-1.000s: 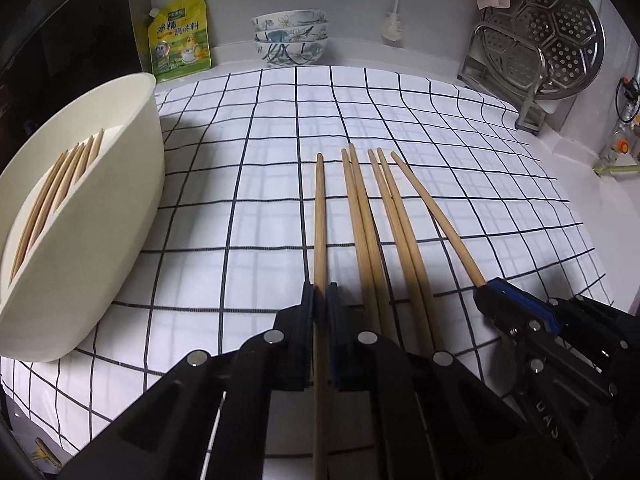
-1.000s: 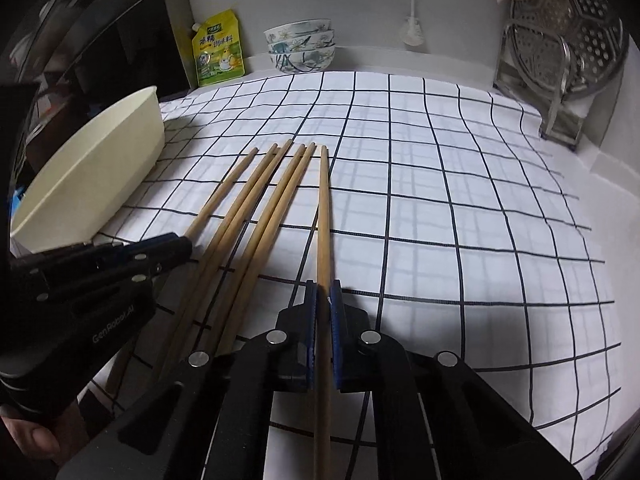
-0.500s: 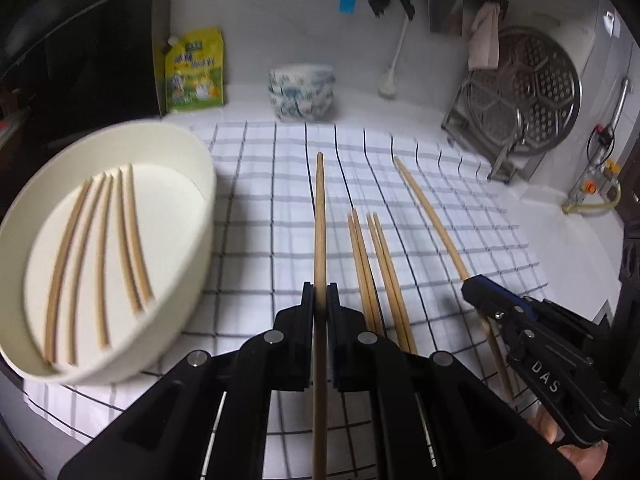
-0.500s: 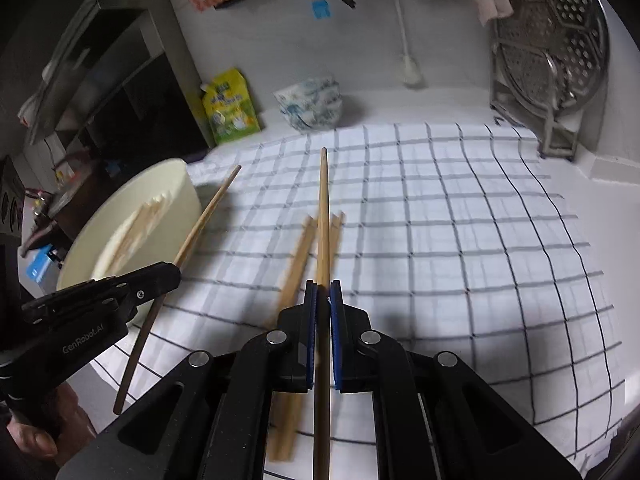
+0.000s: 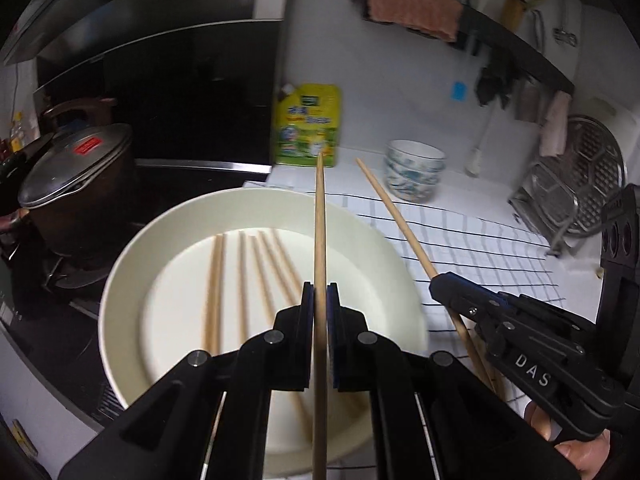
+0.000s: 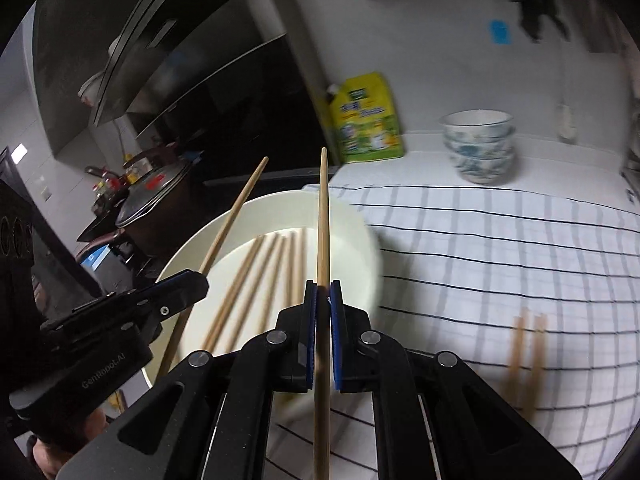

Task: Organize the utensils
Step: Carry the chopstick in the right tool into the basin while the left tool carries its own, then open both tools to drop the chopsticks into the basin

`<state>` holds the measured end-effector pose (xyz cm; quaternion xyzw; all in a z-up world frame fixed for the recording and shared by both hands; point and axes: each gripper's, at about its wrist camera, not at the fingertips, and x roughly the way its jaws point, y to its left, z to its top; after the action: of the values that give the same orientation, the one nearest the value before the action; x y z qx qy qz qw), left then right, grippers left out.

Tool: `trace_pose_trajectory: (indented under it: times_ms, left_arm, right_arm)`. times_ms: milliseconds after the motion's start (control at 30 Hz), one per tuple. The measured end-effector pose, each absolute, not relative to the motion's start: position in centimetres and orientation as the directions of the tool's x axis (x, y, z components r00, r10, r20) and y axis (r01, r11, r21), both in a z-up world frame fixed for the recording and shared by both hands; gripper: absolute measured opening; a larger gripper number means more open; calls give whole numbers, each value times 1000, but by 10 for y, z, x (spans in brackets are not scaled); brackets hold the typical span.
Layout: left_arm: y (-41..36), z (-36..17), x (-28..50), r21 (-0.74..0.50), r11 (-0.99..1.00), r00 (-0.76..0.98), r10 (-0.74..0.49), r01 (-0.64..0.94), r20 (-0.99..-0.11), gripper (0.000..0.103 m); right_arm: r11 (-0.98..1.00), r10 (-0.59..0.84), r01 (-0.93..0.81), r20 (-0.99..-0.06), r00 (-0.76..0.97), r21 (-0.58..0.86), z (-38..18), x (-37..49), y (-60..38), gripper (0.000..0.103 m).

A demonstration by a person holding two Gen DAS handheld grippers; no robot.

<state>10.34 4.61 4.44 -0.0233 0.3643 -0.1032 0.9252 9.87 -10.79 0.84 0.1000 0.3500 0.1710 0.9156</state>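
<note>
A: Left gripper (image 5: pixel 319 304) was seen clamped on one wooden chopstick (image 5: pixel 319 216), jaws nearly together with only the stick between. The grip was taken toward the thick end, the long tapered part sticking out forward over the cream basin (image 5: pixel 132 264).

B: Right gripper (image 6: pixel 323 300) was logged the same way: pinched tight on a second chopstick (image 6: pixel 322 216), tip held above the basin rim.

A: Several chopsticks (image 5: pixel 256 276) were seen lying flat inside the basin. A few more chopsticks (image 6: pixel 528 344) were left on the checked cloth (image 6: pixel 500 248), blurred.

B: Handling was judged as: light, stiff, thin, smooth wood, so rolling or pivoting in the pads was thought likely. A hold nearer the middle was judged steadier than one at the end.

A: Agreed. Breakage was not considered a worry. A low release into the basin was judged best, so bouncing out could be avoided.

B: Stacked bowls (image 6: pixel 478 146) and a yellow pouch (image 6: pixel 366 124) were noted at the back wall, well apart.
</note>
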Motion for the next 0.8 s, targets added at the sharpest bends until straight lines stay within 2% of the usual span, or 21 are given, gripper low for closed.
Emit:
trace_pose_trajectory:
  times_ms: [333, 633, 667, 700, 733, 800]
  left_arm:
    - [90, 8, 135, -140, 984, 667, -176, 108, -724, 7]
    - [103, -11, 147, -144, 987, 630, -154, 67, -761, 9]
    - [105, -12, 146, -141, 988, 631, -146, 58, -762, 13]
    - [106, -12, 146, -143, 989, 632, -142, 50, -762, 23]
    - [108, -11, 145, -147, 988, 636, -141, 45, -758, 37]
    - [111, -9, 141, -153, 988, 653, -134, 27, -745, 58]
  right_arm:
    - [915, 403, -278, -702, 587, 293, -22, 146, -36, 6]
    - [928, 371, -253, -745, 554, 274, -39, 156, -29, 7]
    - [929, 369, -250, -743, 558, 274, -39, 155, -30, 10]
    - [930, 366, -246, -741, 563, 273, -37, 154, -32, 14]
    - [932, 361, -242, -736, 572, 270, -36, 153, -34, 14]
    - [933, 359, -241, -731, 580, 267, -34, 150, -36, 14]
